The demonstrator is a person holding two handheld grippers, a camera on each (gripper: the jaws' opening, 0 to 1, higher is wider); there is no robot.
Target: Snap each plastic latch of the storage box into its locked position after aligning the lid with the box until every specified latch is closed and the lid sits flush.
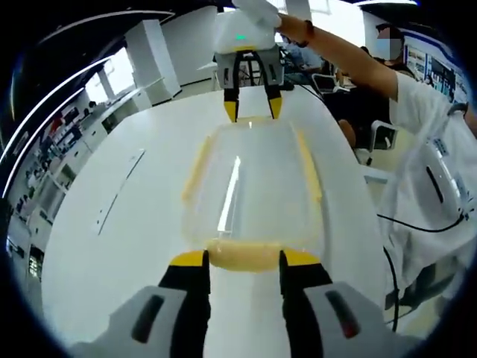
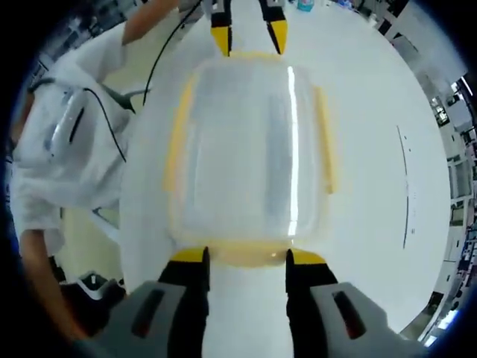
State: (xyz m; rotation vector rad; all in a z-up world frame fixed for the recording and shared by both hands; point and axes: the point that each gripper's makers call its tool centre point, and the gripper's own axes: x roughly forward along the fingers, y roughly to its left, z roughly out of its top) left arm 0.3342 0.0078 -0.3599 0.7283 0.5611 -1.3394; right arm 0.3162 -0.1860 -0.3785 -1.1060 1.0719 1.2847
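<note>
A clear plastic storage box [image 1: 250,186] with its lid on lies lengthwise on the white table [image 1: 127,224]. Yellow latches run along its long sides [image 1: 196,168] [image 1: 309,168]. My left gripper [image 1: 246,261] is open, and the near end latch [image 1: 246,255] sits between its yellow tips. At the far end my right gripper [image 1: 252,108] points down at the opposite edge. In the right gripper view the box [image 2: 250,149] lies ahead. My right gripper [image 2: 247,257] is open around that end's latch [image 2: 246,253]. My left gripper [image 2: 248,33] is at the far end.
A person in white clothes [image 1: 425,194] stands at the table's right side, one arm [image 1: 350,52] stretched to the far gripper, and appears again [image 2: 67,142] in the right gripper view. A black cable [image 1: 417,224] hangs beside them. Desks and chairs stand beyond the table.
</note>
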